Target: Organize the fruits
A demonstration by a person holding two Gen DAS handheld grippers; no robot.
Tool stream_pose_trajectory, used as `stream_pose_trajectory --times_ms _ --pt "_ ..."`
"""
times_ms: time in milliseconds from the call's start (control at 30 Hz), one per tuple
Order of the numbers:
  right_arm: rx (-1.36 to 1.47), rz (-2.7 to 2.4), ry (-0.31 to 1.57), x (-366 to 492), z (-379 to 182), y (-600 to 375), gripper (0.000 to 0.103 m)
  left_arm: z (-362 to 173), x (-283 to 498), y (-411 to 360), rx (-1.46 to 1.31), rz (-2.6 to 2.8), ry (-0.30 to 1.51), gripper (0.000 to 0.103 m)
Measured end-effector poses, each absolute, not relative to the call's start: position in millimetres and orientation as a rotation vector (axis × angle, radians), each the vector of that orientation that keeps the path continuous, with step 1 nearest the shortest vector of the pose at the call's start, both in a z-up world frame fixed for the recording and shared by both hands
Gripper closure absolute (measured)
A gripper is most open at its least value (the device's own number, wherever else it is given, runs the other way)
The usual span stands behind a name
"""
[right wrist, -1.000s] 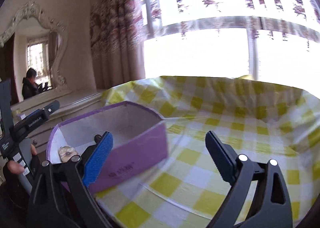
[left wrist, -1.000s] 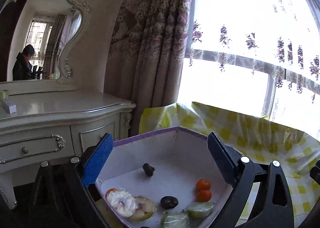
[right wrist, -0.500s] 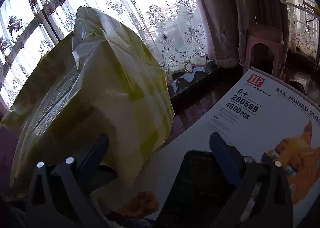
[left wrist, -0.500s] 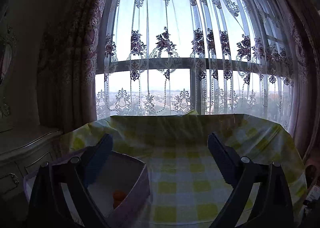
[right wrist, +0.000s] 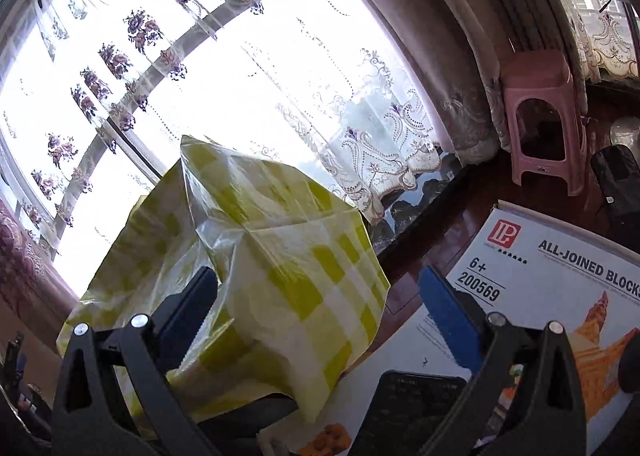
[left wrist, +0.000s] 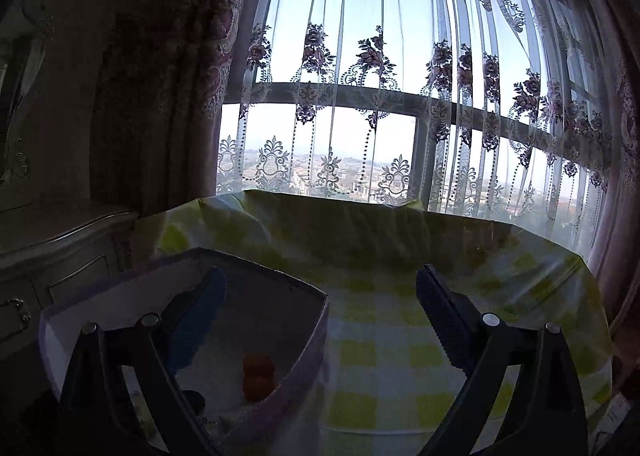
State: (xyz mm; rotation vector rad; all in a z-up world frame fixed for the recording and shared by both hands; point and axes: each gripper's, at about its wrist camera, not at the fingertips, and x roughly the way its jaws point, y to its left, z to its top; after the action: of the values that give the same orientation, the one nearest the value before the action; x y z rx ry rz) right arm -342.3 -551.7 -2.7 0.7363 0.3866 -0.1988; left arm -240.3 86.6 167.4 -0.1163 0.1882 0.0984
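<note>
Currently two orange fruits [left wrist: 258,376] are being kept in the purple-rimmed box [left wrist: 308,340], left on the checkered tablecloth [left wrist: 400,336]; left gripper [left wrist: 320,296] and right gripper [right wrist: 320,296] are being held wide open, nothing gripped.

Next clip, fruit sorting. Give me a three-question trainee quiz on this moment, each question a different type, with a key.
1. True or false: the left gripper holds a fruit.
2. The orange fruits lie: A) on the checked tablecloth B) inside the purple-edged box C) on the pink stool
3. Fill in: the right gripper looks past the table corner at a printed ____ box.

Key: 1 false, its jaws stand open and empty; 2 B; 3 blocks.
</note>
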Motion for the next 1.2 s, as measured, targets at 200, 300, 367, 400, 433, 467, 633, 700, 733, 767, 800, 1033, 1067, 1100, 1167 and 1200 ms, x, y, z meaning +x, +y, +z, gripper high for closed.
stream_pose_trajectory --times_ms 200,300,367,400,433,467,633,700,733,767,800,1033,1067,1100,1167,1200 --pt "0.354 -0.758 0.564 -330.6 -13.5 -551.2 0.002 162.3 -243.9 101.8 -0.158 0.094 0.203 0.01" --pt "-0.013 -1.135 0.742 -309.6 -53.6 -543.6 0.002 160.8 -248.6 109.1 -0.15 0.124 0.194 0.01" --pt "-0.214 -1.318 0.854 -297.7 -83.1 -540.6 0.003 159.8 -248.6 116.5 -0.164 0.151 0.195 0.01" --pt "-0.294 -1.403 0.888 -294.5 -95.7 -541.2 0.003 159.0 -247.5 120.5 -0.177 0.161 0.2 0.01" --pt "-0.369 -1.476 0.914 -290.7 -105.4 -540.6 0.003 158.5 -245.2 124.9 -0.192 0.169 0.207 0.01" --pt "-0.446 -1.532 0.933 -287.4 -115.5 -539.6 0.002 157.9 -243.1 128.9 -0.208 0.177 0.215 0.01" --pt "-0.681 -1.665 0.935 -274.9 -135.0 -538.4 0.002 158.4 -240.4 144.3 -0.27 0.213 0.215 0.01" --pt "-0.756 -1.709 0.959 -267.8 -142.6 -548.7 0.002 159.0 -240.8 147.4 -0.273 0.222 0.205 0.01" --pt "-0.816 -1.745 0.964 -265.1 -146.0 -551.5 0.002 158.9 -241.1 148.3 -0.273 0.226 0.201 0.01" --pt "-0.848 -1.766 0.943 -263.4 -145.3 -555.3 0.002 158.3 -240.5 149.0 -0.275 0.225 0.2 0.01" --pt "-0.829 -1.771 0.894 -263.9 -137.3 -557.4 0.002 157.2 -239.7 149.7 -0.277 0.224 0.203 0.01" --pt "-0.243 -1.146 0.602 -317.6 -39.1 -508.9 0.002 150.7 -232.8 147.0 -0.295 0.207 0.22 0.01" --pt "-0.216 -1.076 0.615 -319.2 -38.8 -499.9 0.002 149.4 -231.4 146.5 -0.297 0.202 0.227 0.01" --pt "-0.216 -1.024 0.634 -316.6 -42.8 -491.0 0.002 148.4 -230.6 145.7 -0.297 0.199 0.233 0.01" --pt "-0.179 -0.936 0.673 -310.1 -54.7 -479.2 0.002 147.5 -231.3 146.3 -0.292 0.201 0.233 0.01" --pt "-0.136 -0.902 0.709 -304.8 -61.1 -478.3 0.002 147.9 -231.8 147.4 -0.286 0.209 0.23 0.01"
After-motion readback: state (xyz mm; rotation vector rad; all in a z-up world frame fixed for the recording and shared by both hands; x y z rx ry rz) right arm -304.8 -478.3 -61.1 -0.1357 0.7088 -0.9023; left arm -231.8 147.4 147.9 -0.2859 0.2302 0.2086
